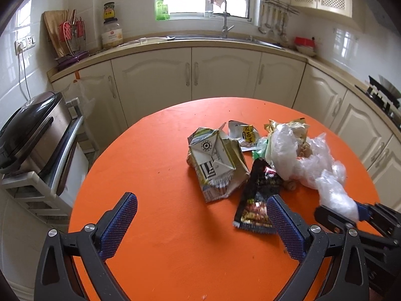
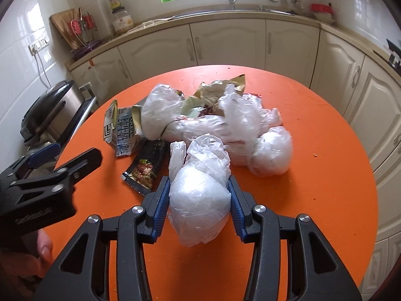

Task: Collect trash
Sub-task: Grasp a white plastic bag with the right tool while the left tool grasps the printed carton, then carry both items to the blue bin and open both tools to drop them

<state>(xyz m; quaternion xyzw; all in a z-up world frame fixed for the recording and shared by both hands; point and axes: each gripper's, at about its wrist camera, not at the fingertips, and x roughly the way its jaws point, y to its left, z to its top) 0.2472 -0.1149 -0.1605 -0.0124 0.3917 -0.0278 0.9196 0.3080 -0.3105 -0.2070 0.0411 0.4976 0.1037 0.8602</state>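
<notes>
A heap of trash lies on the round orange table: a flattened milk carton, a black snack wrapper, a small torn packet and crumpled clear plastic bags. My right gripper is shut on a white wadded plastic bag at the near edge of the heap, its blue pads pressing both sides. My left gripper is open just above the table, with nothing between its fingers; its right finger overlaps the black wrapper's near end. In the right wrist view the left gripper hangs left of the carton.
Cream kitchen cabinets and a counter with a sink curve behind the table. A black and steel appliance sits on a rack at the left. A stove is at the right. A hand holds the left gripper.
</notes>
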